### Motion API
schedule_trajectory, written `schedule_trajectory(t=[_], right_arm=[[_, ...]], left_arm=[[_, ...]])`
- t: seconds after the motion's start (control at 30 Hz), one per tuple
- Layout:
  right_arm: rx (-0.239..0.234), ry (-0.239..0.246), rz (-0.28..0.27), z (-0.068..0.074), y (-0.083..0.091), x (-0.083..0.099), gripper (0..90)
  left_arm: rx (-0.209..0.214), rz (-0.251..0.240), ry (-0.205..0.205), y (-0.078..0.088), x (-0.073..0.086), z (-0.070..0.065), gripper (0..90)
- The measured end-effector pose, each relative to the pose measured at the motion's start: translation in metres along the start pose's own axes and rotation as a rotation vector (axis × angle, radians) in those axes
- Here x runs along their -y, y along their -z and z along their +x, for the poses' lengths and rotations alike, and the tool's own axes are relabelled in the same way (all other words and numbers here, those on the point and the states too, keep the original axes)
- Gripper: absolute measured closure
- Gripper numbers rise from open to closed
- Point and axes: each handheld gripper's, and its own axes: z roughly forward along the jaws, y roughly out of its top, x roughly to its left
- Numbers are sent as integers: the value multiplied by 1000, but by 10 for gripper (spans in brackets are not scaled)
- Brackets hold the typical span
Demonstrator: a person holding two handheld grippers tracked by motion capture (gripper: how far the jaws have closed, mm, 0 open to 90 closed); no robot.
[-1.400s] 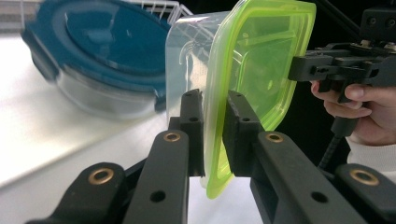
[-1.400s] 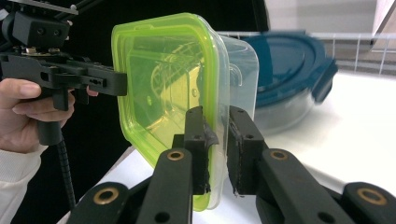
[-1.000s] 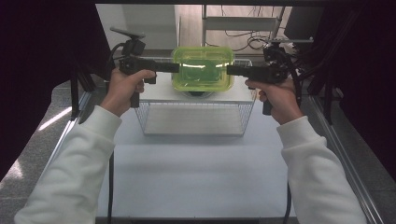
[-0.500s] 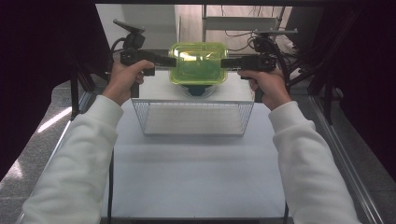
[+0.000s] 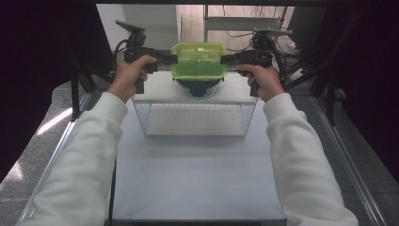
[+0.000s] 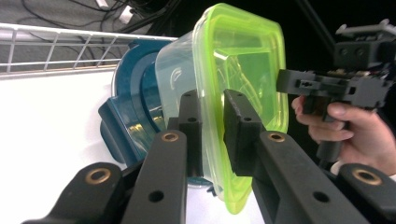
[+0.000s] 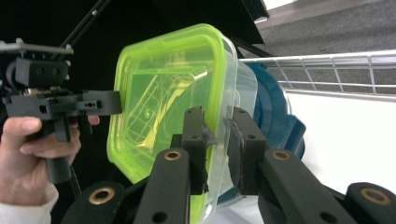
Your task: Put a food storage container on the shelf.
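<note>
A clear tub with a yellow-green lid (image 5: 198, 61) hangs level between my two grippers, just above a blue-lidded tub (image 5: 198, 87) on the table behind the wire basket. My left gripper (image 5: 173, 58) grips the green-lidded tub's left rim. My right gripper (image 5: 225, 59) grips its right rim. In the left gripper view the left gripper (image 6: 214, 126) has the lid's edge (image 6: 238, 70) between its pads. In the right gripper view the right gripper (image 7: 218, 135) does the same on the green-lidded tub (image 7: 163, 98). Both pairs of jaws have just eased open slightly, with the rim still between them.
A wire basket (image 5: 195, 120) stands on the white table (image 5: 197, 179), between the person and the tubs. Dark frame posts and cables stand at the back and sides. The blue-lidded tub (image 6: 133, 116) lies beside the basket's mesh.
Both hands have carried the green-lidded tub away from the person, from over the basket to behind it, and a little lower, above the blue-lidded tub.
</note>
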Motion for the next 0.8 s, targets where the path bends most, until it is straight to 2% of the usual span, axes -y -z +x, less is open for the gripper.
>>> schedule_trajectory(t=[0.3,0.53,0.7,0.8], right_arm=[[-4,-95,-22,-13,-15,-4,727],[0,-121,-37,-15,-18,-3,710],[1,-121,-34,-15,-19,-3,686],[15,-102,-46,-14,-19,-2,628]], left_arm=[[20,-25,67,-9,-2,16,732],[9,-32,61,-11,-1,16,700],[15,-37,52,-12,0,18,683],[-26,-47,32,-13,1,16,601]])
